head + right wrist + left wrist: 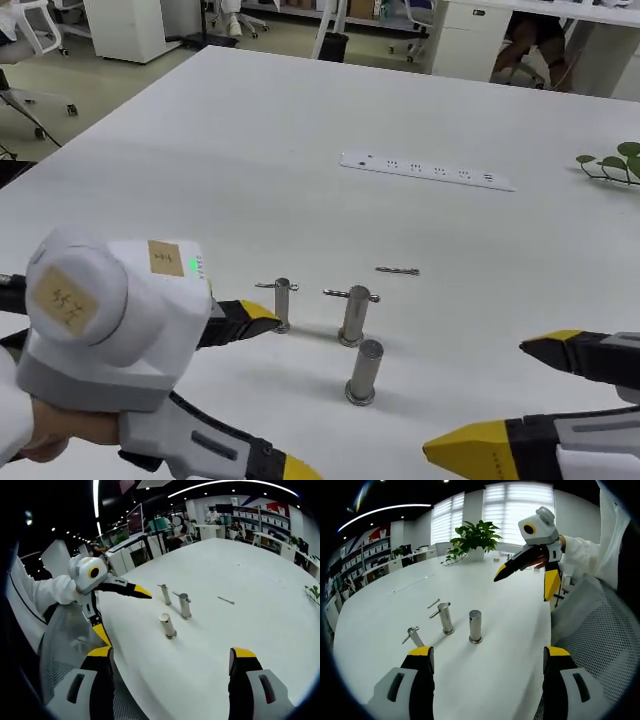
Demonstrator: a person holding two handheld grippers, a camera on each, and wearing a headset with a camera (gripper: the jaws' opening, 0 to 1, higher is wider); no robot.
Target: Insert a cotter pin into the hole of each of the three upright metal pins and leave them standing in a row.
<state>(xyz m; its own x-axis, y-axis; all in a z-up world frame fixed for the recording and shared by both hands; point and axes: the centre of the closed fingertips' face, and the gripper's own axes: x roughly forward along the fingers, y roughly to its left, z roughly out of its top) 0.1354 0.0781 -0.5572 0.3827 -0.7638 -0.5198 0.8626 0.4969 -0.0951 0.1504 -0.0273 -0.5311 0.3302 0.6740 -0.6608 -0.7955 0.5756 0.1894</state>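
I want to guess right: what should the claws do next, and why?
Probably the right claw should reach for the loose cotter pin lying on the table: it is open and empty, and the front metal pin has none yet.

3 upright metal pins: rear-left pin [282, 308], middle pin [353, 320], front pin [365, 372]. 3 cotter pins: first seated cotter pin [268, 286], second seated cotter pin [337, 293], 1 loose cotter pin [398, 270]. front pin has none in it. 1 power strip [427, 171]. 1 plant [612, 165].
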